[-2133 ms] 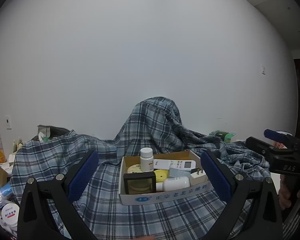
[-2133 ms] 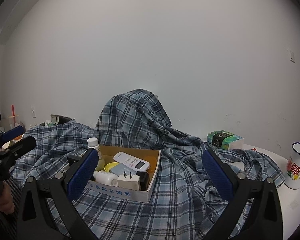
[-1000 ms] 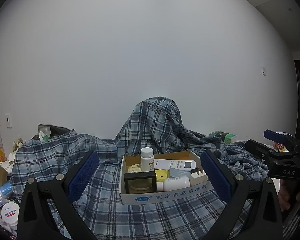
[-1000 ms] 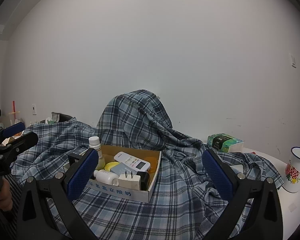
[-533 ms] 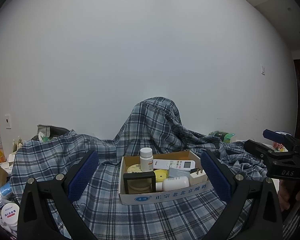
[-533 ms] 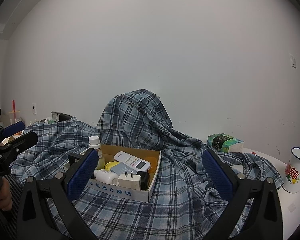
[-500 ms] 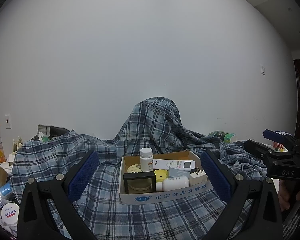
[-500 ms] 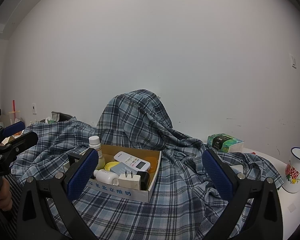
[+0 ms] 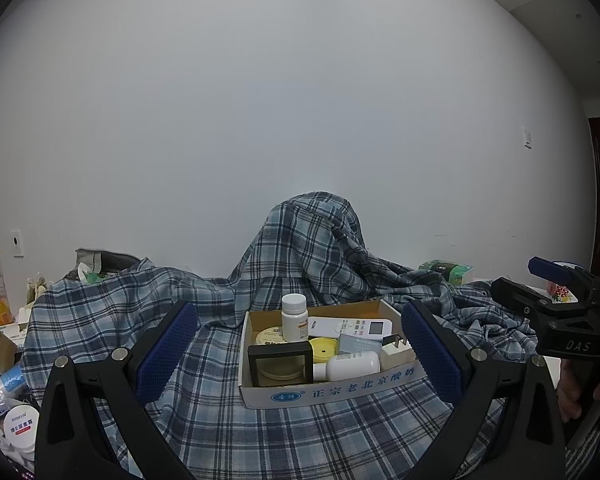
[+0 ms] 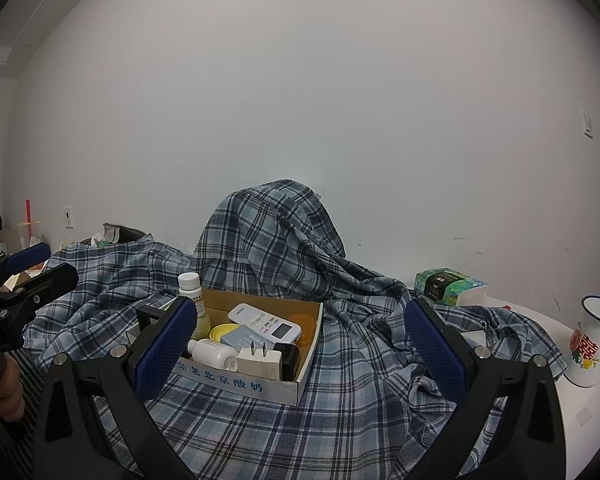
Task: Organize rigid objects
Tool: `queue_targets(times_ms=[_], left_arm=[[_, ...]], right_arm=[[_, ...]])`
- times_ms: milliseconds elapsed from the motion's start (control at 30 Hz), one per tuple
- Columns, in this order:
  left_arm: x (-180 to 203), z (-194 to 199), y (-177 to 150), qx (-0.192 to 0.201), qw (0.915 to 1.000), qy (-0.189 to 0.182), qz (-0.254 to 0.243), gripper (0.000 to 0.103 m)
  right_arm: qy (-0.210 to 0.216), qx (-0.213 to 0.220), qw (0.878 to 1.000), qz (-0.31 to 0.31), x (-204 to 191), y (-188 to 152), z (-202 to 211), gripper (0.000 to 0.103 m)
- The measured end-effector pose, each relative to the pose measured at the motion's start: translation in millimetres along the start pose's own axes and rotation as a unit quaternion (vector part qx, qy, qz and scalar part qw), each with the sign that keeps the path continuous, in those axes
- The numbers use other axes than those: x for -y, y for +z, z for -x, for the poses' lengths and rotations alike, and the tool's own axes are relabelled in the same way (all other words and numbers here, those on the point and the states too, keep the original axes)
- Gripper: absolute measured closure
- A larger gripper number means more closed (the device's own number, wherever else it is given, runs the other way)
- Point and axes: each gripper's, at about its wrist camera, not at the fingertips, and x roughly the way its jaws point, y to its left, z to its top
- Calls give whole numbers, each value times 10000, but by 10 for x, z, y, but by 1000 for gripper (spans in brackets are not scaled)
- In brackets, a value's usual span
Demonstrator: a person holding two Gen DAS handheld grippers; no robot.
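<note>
The left claw (image 9: 300, 352) and the right claw (image 10: 302, 346) both gape wide, holding nothing, clear of the shallow white cardboard box (image 9: 332, 390). The box sits on blue plaid cloth (image 10: 340, 420) over the desk, holding an upright white pill bottle (image 9: 294, 317), a white remote control (image 10: 265, 323) and a white plug adapter (image 10: 259, 362).

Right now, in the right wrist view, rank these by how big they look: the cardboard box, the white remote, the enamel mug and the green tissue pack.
1. cardboard box, clearly the largest.
2. green tissue pack and white remote: they look about alike, so I won't rank them.
3. enamel mug looks similar too, and edge distortion makes its place unsure.
</note>
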Motion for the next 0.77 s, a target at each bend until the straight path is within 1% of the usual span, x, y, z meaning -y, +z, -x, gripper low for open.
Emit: queue_targets(times_ms=[767], left_arm=[[-2, 5, 0, 11, 10000, 1, 0, 0]], right_arm=[[24, 26, 10000, 12, 16, 12, -1, 0]])
